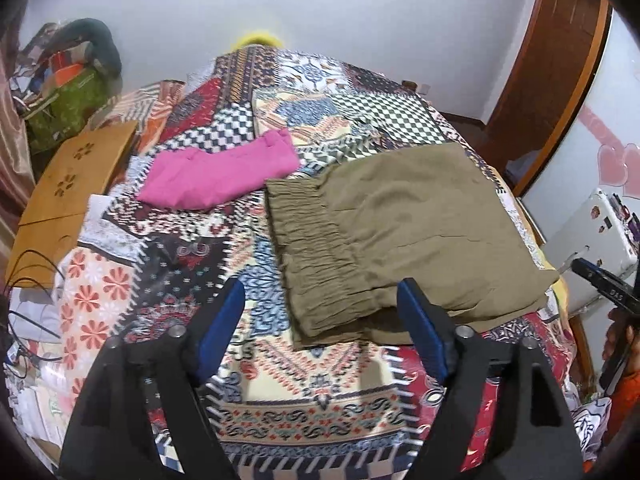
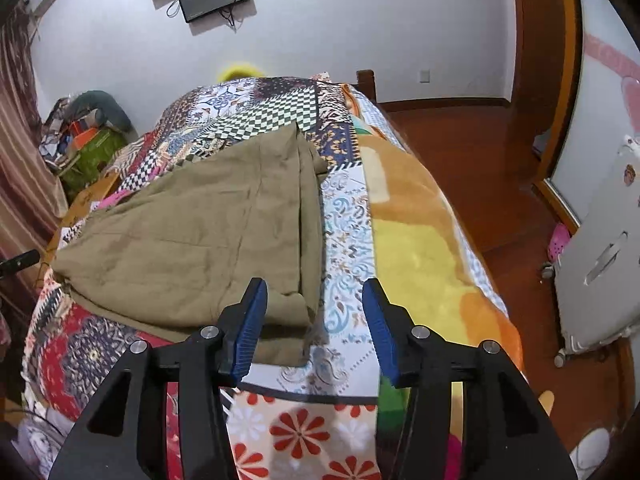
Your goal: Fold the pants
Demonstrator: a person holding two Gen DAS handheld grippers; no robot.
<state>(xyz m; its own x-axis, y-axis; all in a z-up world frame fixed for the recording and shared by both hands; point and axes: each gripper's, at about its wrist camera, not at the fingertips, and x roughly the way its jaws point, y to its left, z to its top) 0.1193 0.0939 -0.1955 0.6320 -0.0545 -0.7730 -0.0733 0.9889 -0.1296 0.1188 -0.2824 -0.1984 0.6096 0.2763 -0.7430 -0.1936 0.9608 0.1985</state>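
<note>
Olive-green pants (image 1: pixel 404 232) lie folded flat on the patchwork bedspread (image 1: pixel 312 396), with the gathered elastic waistband (image 1: pixel 316 264) toward the left. My left gripper (image 1: pixel 320 288) is open and empty, held just above the near edge of the waistband. In the right wrist view the same pants (image 2: pixel 200 236) lie to the left. My right gripper (image 2: pixel 314 292) is open and empty, above the pants' near right corner. The right gripper also shows at the right edge of the left wrist view (image 1: pixel 608 288).
Folded pink pants (image 1: pixel 220 176) lie on the bed behind the olive ones. A wooden lap table (image 1: pixel 76 192) sits at the bed's left edge. A yellow-orange blanket (image 2: pixel 424 240) covers the bed's right side, beside the wooden floor (image 2: pixel 500 168) and a white fridge (image 2: pixel 600 264).
</note>
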